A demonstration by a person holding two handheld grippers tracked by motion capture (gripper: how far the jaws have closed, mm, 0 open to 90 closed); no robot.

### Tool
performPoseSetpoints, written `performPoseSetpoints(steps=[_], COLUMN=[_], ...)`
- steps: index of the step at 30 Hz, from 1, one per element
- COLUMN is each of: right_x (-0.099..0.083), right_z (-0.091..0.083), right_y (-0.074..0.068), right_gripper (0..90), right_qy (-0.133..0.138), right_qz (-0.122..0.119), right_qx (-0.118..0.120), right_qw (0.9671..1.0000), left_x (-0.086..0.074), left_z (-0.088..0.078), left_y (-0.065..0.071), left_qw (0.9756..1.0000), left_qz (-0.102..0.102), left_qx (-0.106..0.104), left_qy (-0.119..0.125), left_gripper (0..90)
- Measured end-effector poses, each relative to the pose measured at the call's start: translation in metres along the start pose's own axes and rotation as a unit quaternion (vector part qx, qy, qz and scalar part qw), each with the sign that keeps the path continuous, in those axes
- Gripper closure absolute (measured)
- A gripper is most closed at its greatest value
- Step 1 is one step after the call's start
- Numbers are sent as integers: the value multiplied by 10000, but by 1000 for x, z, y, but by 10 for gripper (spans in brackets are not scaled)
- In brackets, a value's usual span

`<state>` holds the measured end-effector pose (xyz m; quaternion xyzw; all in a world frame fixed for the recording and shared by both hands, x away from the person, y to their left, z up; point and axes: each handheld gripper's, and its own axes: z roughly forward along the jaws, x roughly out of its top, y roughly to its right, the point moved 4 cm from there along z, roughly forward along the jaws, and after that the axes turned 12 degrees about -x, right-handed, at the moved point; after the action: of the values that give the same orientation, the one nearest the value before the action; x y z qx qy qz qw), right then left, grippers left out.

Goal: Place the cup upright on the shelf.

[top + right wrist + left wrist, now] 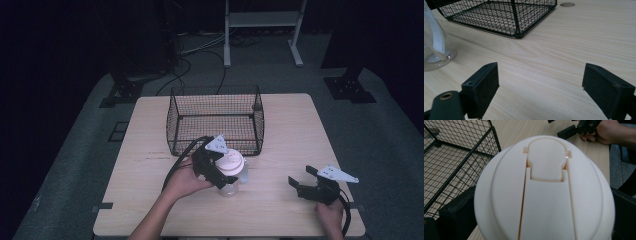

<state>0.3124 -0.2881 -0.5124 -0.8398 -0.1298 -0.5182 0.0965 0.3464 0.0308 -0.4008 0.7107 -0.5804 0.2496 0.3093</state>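
cream plastic is filling the space between the left gripper's (220,172) jaws: the flip-top lid (544,192) of a clear jar (230,186) is sitting squeezed between them, one black jaw showing at each side of the lid in the left gripper view, so this gripper is clamped on the jar at lid height. the person's left hand (184,183) is holding the gripper from behind, with its cable looping back toward the forearm. the jar is standing upright on the light wooden counter (280,210), its glass base touching the wood directly under the gripper. just beyond the left gripper, a black wire basket (215,120) is sitting on the counter, its near wall close to the lid.

well off to the right of the jar, the right gripper (302,179) is resting low over the counter in the person's right hand (330,216), pointing back toward the jar. its jaws are standing wide apart with bare wood between them in the right gripper view. from that gripper, the jar's clear base and white strap (436,32) are lying ahead and to its left, and the basket's corner (517,33) is lying straight ahead.
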Motion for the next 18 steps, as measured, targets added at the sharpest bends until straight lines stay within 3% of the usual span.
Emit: performPoseSetpoints(steps=[6,18], right_x=[0,0], right_z=[0,0], right_y=[0,0], right_gripper=[129,129], right_qy=[4,-1], right_qz=[-6,2], right_qx=[9,10], right_qw=[10000,10000], left_x=[1,4], left_z=[2,1], left_y=[-1,-1], left_qw=[9999,9993], left_qz=[-8,-123], left_qx=[-8,9], left_qy=[-128,-357], left_gripper=[44,49])
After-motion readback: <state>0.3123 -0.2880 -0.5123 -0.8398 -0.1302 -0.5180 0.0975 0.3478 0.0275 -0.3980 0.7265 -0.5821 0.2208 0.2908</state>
